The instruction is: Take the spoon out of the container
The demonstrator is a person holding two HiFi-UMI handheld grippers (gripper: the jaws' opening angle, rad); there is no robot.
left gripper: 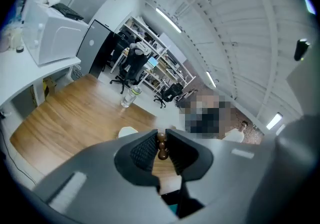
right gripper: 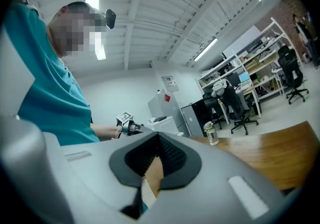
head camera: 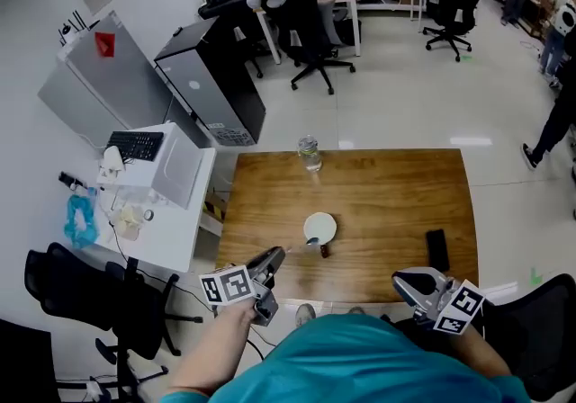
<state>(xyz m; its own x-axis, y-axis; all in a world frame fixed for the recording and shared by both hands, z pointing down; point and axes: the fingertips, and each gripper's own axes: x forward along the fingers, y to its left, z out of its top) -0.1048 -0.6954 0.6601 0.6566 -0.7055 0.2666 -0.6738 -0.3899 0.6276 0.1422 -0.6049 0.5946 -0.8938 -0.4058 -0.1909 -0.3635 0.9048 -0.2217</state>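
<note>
My left gripper (head camera: 281, 255) hangs over the near edge of the wooden table (head camera: 396, 203), shut on the spoon (left gripper: 161, 146). The spoon's brown beaded handle sits between the pads. In the head view a thin pale part of the spoon (head camera: 302, 247) reaches from the jaws toward the white bowl (head camera: 320, 228), which stands on the table just beyond. The bowl (left gripper: 127, 131) also shows past the jaws in the left gripper view. My right gripper (head camera: 407, 283) is low at the near right, away from the bowl, its pads (right gripper: 170, 154) together with nothing between them.
A clear water bottle (head camera: 310, 154) stands at the table's far edge. A black phone (head camera: 437, 250) lies at the near right, and a small dark brown thing (head camera: 324, 251) lies beside the bowl. A white side table (head camera: 157, 212) with a keyboard stands to the left, with a black chair (head camera: 81, 289) beside it.
</note>
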